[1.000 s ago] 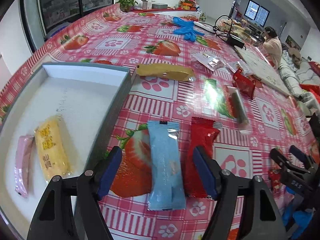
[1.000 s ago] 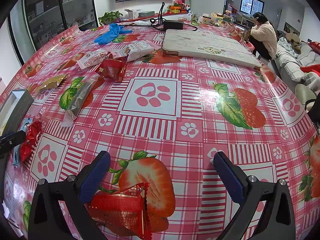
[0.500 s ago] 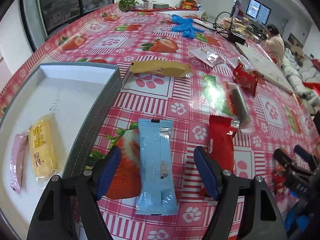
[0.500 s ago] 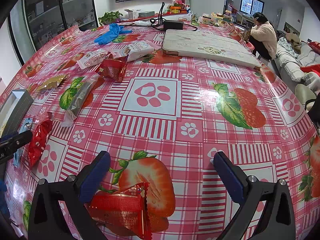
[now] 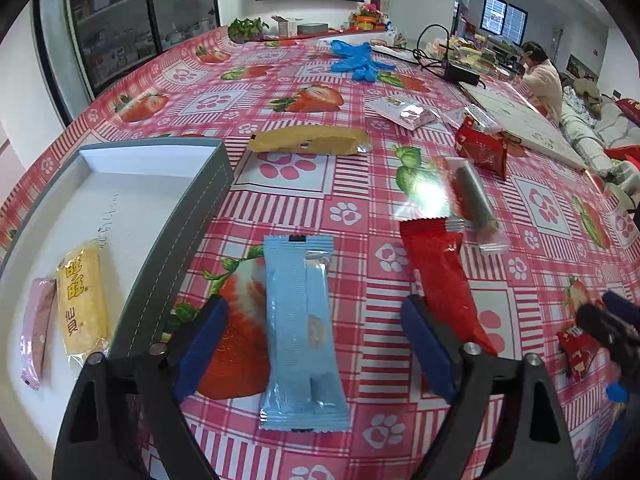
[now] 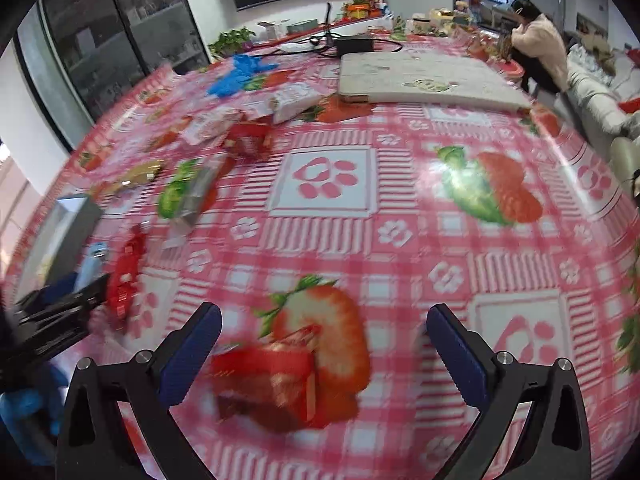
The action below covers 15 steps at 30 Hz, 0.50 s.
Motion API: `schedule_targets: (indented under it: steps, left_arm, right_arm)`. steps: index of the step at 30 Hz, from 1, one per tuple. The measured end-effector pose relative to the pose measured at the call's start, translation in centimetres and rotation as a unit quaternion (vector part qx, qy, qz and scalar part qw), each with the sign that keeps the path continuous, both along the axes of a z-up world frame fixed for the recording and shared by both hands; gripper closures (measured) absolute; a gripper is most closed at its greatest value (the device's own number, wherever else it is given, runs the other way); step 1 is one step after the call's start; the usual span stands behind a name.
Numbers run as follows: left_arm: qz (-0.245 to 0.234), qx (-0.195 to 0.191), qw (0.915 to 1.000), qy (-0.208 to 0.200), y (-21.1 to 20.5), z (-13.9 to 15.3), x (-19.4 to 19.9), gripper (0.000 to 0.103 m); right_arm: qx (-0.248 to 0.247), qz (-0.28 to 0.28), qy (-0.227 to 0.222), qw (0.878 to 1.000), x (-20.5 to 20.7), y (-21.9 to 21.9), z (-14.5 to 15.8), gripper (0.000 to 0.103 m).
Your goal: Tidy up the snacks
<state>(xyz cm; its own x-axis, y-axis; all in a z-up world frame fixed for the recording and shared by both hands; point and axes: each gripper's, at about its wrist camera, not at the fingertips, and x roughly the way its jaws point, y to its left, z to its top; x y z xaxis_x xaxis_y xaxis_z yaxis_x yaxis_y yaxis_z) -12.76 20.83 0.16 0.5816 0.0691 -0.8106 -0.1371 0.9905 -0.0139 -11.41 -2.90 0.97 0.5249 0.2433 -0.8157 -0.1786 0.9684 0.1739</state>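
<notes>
Hovering left hand-held gripper (image 5: 316,344), jaws just widening, straddling light-blue wafer packet (image 5: 301,334) untouched; two snacks sitting in tray (image 5: 188,216) leftward, many remaining rightward on bench (image 5: 288,92).

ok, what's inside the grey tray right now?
Two packets lie flat in the grey tray: a yellow rice cracker packet and a pink packet beside it. The tray's near end is out of frame.

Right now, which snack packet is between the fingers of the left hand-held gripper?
The light blue packet. It lies between the left hand-held gripper's open fingers, untouched; the red packet lies outside them.
</notes>
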Motion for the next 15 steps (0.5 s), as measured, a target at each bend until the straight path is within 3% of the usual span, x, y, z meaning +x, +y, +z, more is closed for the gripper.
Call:
schedule_targets:
  steps: [4,15]
  left_arm:
    - [-0.011,0.002,0.9999,0.005,-0.5,-0.3,0.4,0.0]
    - [-0.02,0.001,0.9998,-0.003,-0.7,-0.4,0.4,0.0]
  right_arm:
    - [-0.083,0.034,-0.021,0.996,-0.8,2.9,-0.9,0.0]
    - [-0.084,0.045,-0.029,0.995,-0.9,3.3,-1.0,0.0]
